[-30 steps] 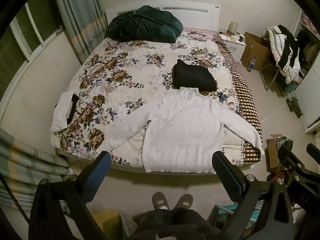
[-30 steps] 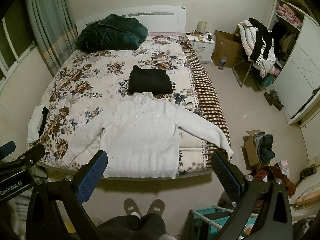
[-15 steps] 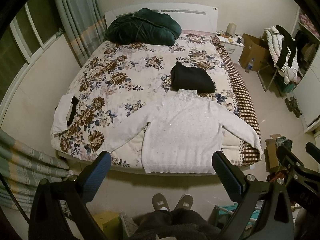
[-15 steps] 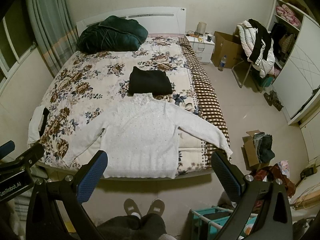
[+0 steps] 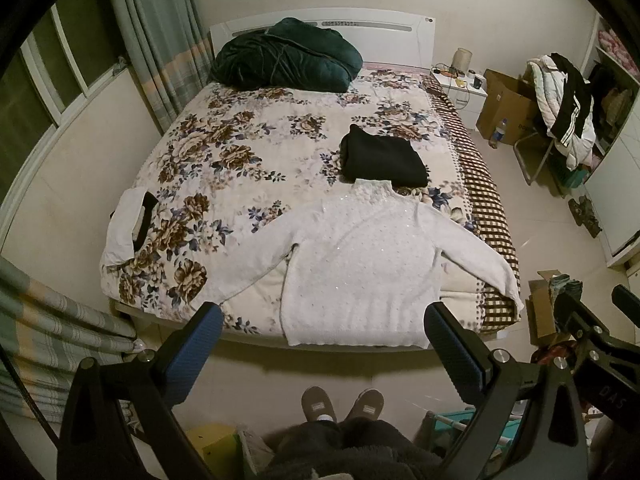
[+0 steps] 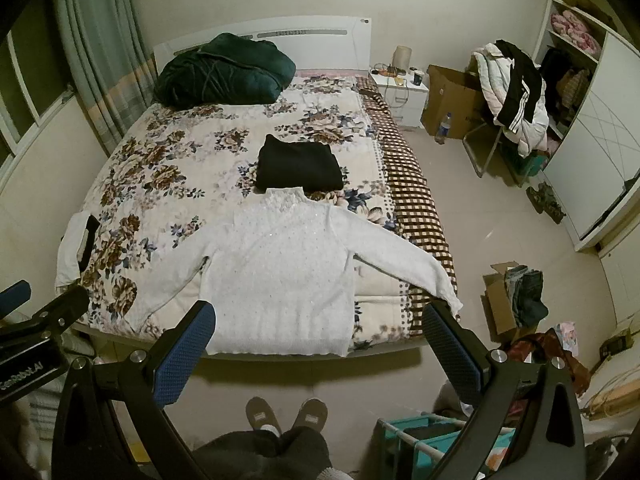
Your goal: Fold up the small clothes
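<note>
A white knit sweater [image 5: 360, 268] lies flat at the foot of the bed [image 5: 224, 160], sleeves spread out; it also shows in the right wrist view [image 6: 280, 276]. A folded black garment [image 5: 380, 158] lies just beyond its collar, and shows in the right wrist view [image 6: 298, 168] too. A white and black garment [image 5: 128, 224] hangs over the bed's left edge. My left gripper [image 5: 320, 340] is open and empty, held high above the floor in front of the bed. My right gripper [image 6: 318, 340] is open and empty at the same height.
A dark green duvet [image 5: 284, 56] sits at the headboard. The person's slippered feet [image 5: 340, 404] stand on the floor before the bed. A chair piled with clothes [image 6: 516, 96], cardboard boxes [image 6: 448, 96] and a wardrobe [image 6: 600, 140] are on the right.
Both grippers have drawn back and up a little, so the bed looks slightly farther away. The sweater and other clothes have not moved.
</note>
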{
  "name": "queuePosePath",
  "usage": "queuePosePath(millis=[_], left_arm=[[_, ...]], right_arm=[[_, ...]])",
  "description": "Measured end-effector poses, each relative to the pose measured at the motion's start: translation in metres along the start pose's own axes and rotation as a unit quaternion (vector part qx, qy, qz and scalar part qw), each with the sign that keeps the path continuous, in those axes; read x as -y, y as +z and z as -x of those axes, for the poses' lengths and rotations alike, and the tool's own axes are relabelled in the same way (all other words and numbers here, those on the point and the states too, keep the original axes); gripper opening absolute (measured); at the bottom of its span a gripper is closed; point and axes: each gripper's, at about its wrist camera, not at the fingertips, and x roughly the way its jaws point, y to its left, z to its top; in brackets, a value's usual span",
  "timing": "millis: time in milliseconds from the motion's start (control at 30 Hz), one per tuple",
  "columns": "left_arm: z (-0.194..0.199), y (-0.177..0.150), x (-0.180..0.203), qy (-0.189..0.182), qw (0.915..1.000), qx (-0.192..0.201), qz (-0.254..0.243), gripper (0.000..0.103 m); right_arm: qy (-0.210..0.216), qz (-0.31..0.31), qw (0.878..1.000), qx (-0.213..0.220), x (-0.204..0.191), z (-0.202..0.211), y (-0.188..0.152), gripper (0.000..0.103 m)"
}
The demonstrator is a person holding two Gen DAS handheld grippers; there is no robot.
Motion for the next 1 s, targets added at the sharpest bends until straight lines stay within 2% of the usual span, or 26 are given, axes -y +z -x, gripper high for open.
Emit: queuePosePath(millis=[133, 1000], left_arm=[[0.002, 0.001, 0.001, 0.0, 1.0, 0.001, 0.0, 0.103], [0.002, -0.002, -0.002, -0.003, 1.0, 0.002, 0.0, 0.103]], right_arm=[[0.002, 0.001, 1.0, 0.004, 0.004, 0.014, 0.006, 0.103], [0.002, 0.001, 1.0, 0.009, 0.004, 0.017, 0.001, 0.103]])
